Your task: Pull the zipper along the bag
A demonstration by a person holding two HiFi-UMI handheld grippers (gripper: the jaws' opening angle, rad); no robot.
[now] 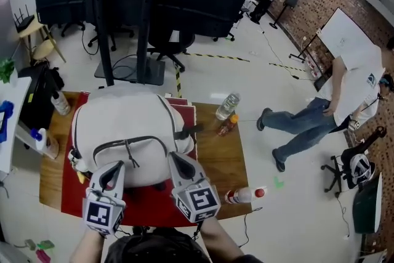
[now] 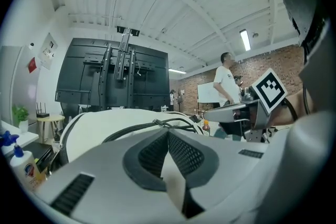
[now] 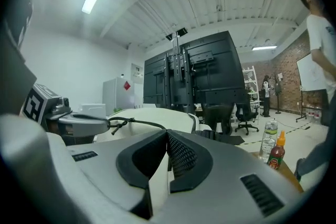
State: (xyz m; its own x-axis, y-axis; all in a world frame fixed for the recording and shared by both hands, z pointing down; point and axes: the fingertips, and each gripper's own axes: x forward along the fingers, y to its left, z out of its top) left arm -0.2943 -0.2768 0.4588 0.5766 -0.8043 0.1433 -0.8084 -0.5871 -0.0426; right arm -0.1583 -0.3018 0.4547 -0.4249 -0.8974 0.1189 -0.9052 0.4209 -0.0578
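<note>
Both grippers sit low at the near edge of the bag (image 1: pixel 132 126), pointing roughly level across it, which reads as lining up for the zipper rather than a pull under way. The left gripper (image 2: pixel 168 134) is clenched with nothing between its jaws, and the right gripper (image 3: pixel 167 134) is likewise pressed together and empty. Tips closed like these would have to part before taking anything.

The bag lies on a red mat (image 1: pixel 148 201) on the tabletop (image 1: pixel 218 160), just ahead of both grippers. Its dark zipper (image 2: pixel 132 131) arches over the top. The zipper pull (image 2: pixel 158 121), with its cords, lies ahead of the left gripper and ahead and to the left of the right gripper. Neither touches it. I judge that one gripper is meant to steady the fabric while the other takes the pull.

Beyond the right gripper and to its right stand a water bottle (image 1: pixel 228 106) and a sauce bottle (image 1: pixel 228 125), and another bottle (image 1: pixel 243 195) lies beside its rear. A spray bottle (image 1: pixel 60 103) stands beyond the left gripper, to its left. All are clear of the zipper's line. A black screen stand (image 1: pixel 138 9) rises past the bag, and a person (image 1: pixel 332 108) is well off to the right. Only the loose cords and soft fabric look likely to hinder
</note>
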